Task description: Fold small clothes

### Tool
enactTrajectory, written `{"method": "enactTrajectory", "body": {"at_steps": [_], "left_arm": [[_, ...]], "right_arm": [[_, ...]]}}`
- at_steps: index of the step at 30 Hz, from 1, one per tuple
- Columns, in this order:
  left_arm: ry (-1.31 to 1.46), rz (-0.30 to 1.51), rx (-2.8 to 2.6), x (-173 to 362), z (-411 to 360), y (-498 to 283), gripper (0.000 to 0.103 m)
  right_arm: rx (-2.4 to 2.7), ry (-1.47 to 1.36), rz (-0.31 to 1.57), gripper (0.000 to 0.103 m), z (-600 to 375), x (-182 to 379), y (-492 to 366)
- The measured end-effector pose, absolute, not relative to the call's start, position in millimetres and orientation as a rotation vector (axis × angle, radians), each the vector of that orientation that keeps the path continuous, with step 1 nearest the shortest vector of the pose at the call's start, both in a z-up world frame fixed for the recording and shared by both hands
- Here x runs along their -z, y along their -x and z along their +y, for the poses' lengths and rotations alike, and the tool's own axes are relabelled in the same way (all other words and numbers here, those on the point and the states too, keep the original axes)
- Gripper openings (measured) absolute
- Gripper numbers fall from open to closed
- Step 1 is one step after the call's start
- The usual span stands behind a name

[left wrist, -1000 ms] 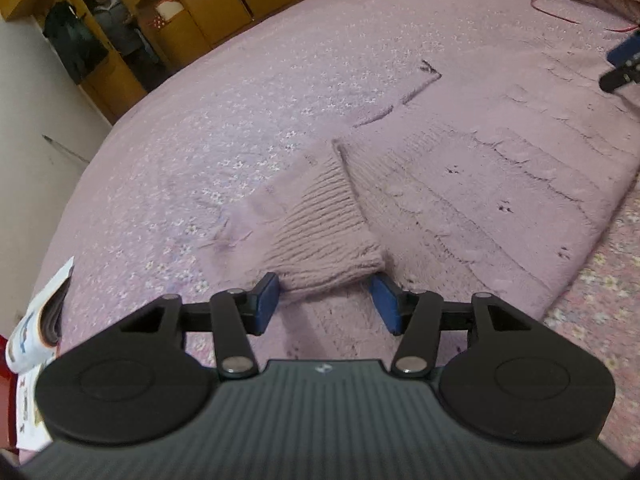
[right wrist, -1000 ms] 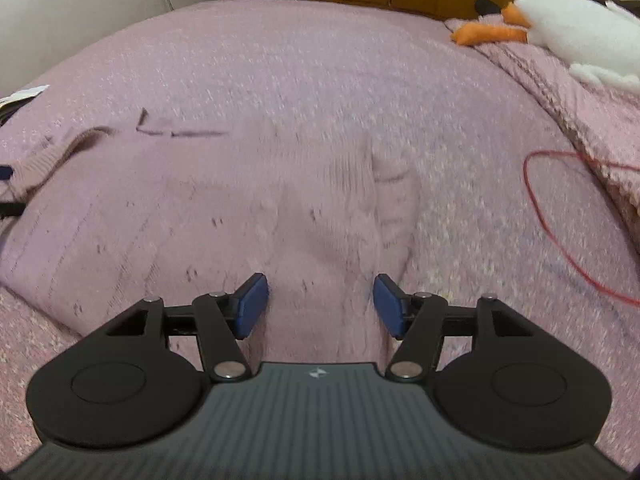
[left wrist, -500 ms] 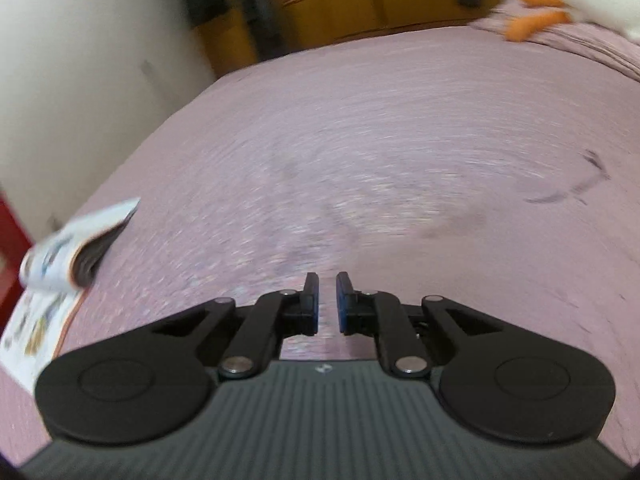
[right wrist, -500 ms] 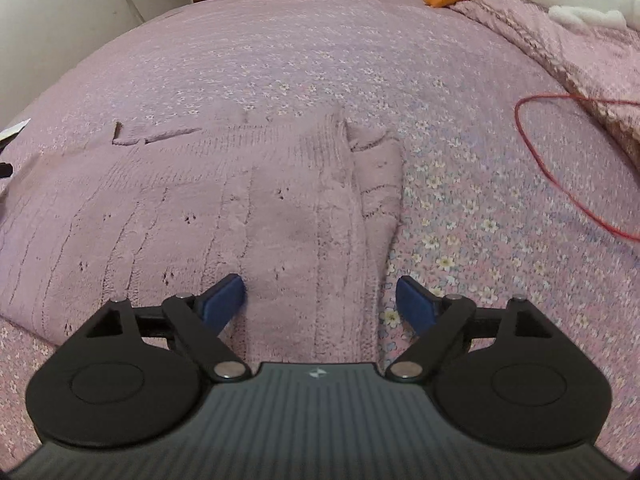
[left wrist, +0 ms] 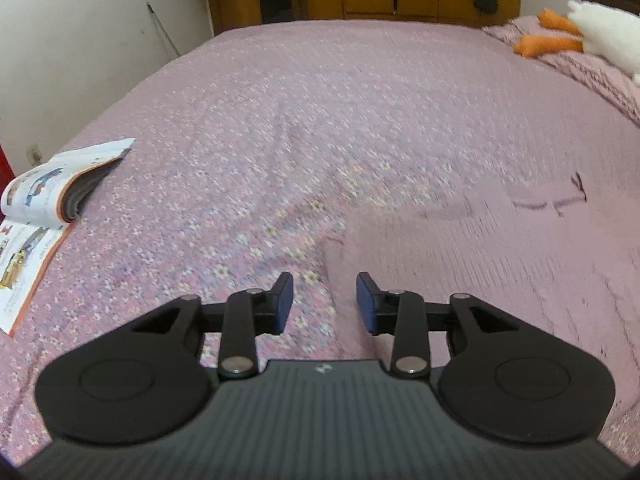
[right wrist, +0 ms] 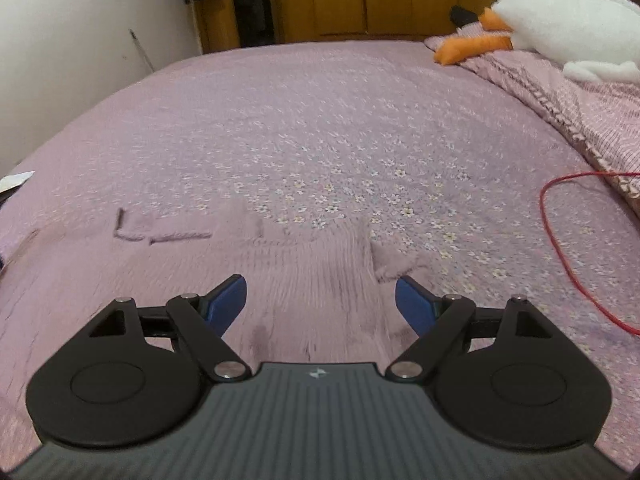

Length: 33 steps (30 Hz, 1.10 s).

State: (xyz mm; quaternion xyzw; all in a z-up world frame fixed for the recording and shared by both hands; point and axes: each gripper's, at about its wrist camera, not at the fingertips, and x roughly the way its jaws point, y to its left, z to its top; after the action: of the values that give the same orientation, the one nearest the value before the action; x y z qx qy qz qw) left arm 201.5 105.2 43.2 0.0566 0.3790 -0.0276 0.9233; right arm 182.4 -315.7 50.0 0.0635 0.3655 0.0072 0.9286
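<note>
An open picture book [left wrist: 38,196] lay at the far left edge of the bed [left wrist: 320,100], its pages fanned upward. The left gripper [left wrist: 325,300] hovered over the flowered bedspread with its jaws released, nothing between the blue pads [left wrist: 285,296]. Just to its right began the mauve knitted sweater [left wrist: 500,248], spread flat on the bed and nearly the same colour as the cover beneath it; its left edge ran under the right-hand pad. The knit showed ribbed rows and small eyelet holes, though motion blur smeared the detail.

From the right wrist view the sweater [right wrist: 312,280] lay spread across the near left part of the bed, its ribbed panel running straight ahead between the pads, with a short flap of fabric sticking out on the right side. The right gripper [right wrist: 320,304] sat low over it, jaws released wide, gripping nothing. Further right a red cable [right wrist: 560,240] curved across the bedspread, and a white plush goose [right wrist: 560,32] with orange feet rested on the pink blanket [right wrist: 580,104].
</note>
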Motion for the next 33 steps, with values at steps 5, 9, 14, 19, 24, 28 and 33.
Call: {"method": "enactTrajectory", "body": {"at_steps": [5,9,14,19,24,28,33], "left_arm": [[-0.157,0.826,0.064,-20,91,-203,0.042],[-0.179,0.816,0.054,-16,86,-206,0.042],[-0.115,0.866,0.056,-14,92,-216,0.042],[-0.037,0.909,0.035,-24,105,-212,0.045],[-0.022,0.930,0.017,-41,110,-192,0.046],[0.007,0.964,0.010,-47,114,-173,0.046],[0.047,1.003,0.000,-50,115,-151,0.046]], "right_arm": [[0.050,-0.112,0.794,0.029,-315,-26,-209],[0.097,-0.005,0.776,0.022,-313,-25,-217],[0.106,-0.067,0.798,0.025,-323,-21,-228],[0.071,-0.230,0.794,0.056,-342,-33,-208],[0.023,-0.353,0.814,0.068,-373,-49,-171],[-0.013,-0.386,0.851,0.077,-389,-55,-138],[-0.047,-0.391,0.919,0.078,-399,-53,-111]]}}
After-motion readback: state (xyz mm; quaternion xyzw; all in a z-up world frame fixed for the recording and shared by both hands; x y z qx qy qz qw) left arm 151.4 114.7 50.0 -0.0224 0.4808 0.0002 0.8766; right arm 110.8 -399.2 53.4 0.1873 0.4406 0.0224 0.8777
